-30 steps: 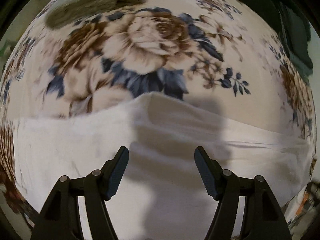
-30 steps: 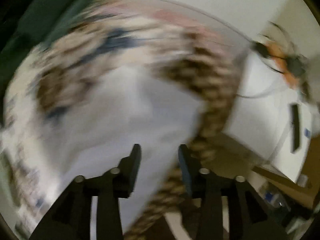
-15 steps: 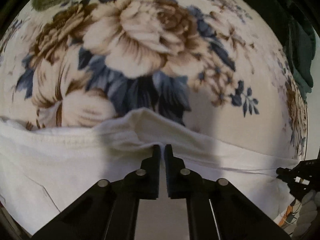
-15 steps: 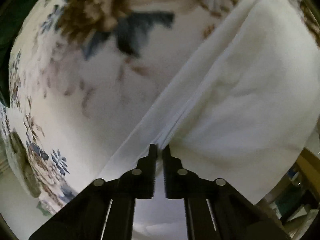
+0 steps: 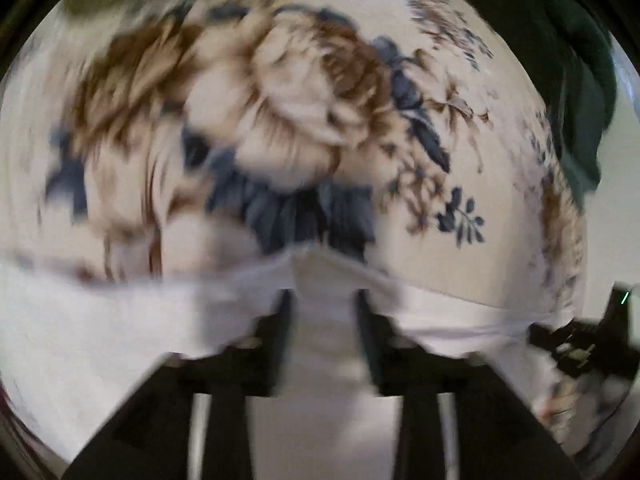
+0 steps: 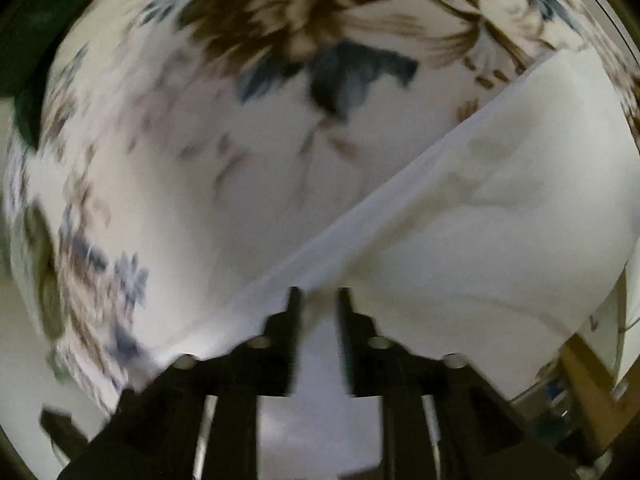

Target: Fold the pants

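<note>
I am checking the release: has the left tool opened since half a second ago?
Yes. The left tool now shows a gap with white pants between its fingers; it was shut at the pants edge below the blue leaves.

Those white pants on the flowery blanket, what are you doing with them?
A person with a gripper in each hand is folding the white pants on a flowery blanket. The left gripper and the right gripper each sit at the edge of the cloth with the jaws a little apart, fabric between the fingers. Both views are blurred, so the hands are moving.
</note>
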A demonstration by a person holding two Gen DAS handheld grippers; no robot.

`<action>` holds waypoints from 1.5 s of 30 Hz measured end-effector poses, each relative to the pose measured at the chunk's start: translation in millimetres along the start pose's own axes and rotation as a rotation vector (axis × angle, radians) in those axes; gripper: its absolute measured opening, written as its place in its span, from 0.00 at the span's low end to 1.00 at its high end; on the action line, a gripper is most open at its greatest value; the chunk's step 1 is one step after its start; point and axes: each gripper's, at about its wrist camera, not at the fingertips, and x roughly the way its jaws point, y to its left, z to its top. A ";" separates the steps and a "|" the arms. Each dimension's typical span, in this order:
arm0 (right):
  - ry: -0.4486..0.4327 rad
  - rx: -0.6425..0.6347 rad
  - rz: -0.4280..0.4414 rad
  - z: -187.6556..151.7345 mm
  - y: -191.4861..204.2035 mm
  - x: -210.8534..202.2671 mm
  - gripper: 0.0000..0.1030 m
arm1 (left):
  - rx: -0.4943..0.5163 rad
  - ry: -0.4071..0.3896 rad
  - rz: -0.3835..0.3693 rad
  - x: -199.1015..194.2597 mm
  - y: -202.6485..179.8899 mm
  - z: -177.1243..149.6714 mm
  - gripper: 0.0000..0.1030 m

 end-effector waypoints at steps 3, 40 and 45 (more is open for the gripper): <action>0.048 0.056 0.085 -12.9 -2.0 -1.3 0.47 | -0.167 0.098 -0.099 14.1 5.9 -14.1 0.44; 0.043 -1.046 -0.194 -85.6 116.8 22.4 0.73 | 0.123 -0.071 0.317 -14.2 -3.0 -9.9 0.93; 0.074 -1.246 -0.109 -122.6 177.9 46.3 0.63 | 0.038 -0.048 0.366 -0.8 23.2 -17.8 0.93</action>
